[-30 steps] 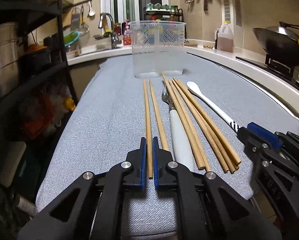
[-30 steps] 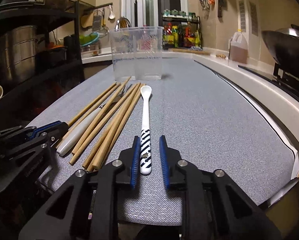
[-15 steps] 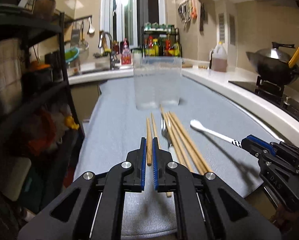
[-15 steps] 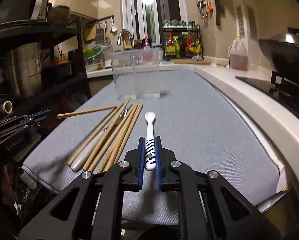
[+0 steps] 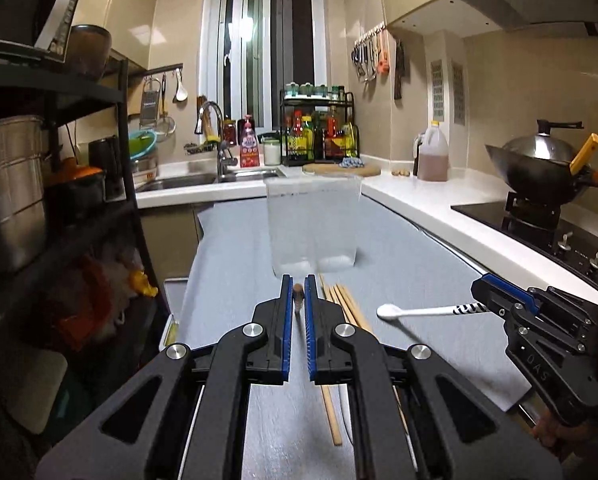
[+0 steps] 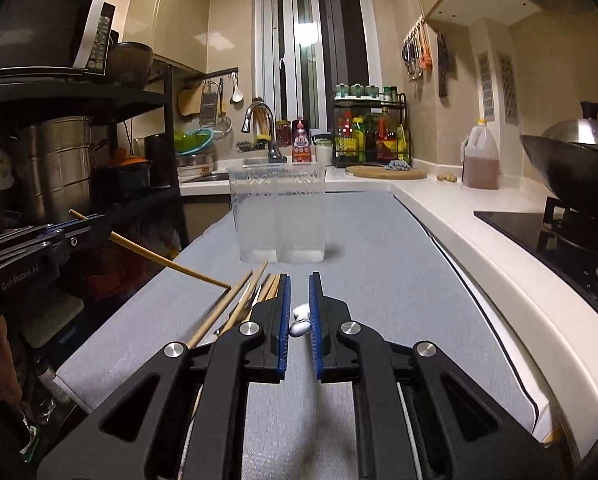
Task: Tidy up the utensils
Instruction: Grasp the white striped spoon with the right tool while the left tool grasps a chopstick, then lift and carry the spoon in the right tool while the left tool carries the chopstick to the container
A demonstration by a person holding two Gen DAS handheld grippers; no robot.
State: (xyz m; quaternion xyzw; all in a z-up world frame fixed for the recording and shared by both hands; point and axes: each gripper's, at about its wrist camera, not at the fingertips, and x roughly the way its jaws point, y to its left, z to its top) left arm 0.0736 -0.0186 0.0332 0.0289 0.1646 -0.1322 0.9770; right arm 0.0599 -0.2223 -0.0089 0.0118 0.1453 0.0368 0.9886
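Held above the grey mat [image 5: 235, 248], the left gripper [image 5: 298, 294] clamps a single wooden chopstick [image 6: 171, 265] at lower centre, angled slightly downward. The right gripper [image 6: 299, 300] grips a white spoon [image 5: 415, 312]; the clear container [image 6: 277, 212] stands mid-frame, with the loose chopsticks [image 5: 349, 306] lying before it.

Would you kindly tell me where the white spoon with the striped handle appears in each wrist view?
Left wrist view: the white spoon is at right of centre, held out level by the right gripper.
Right wrist view: the spoon is at lower centre, seen end-on between the gripper's fingers.
Shared landmark: the clear plastic container on the grey mat.
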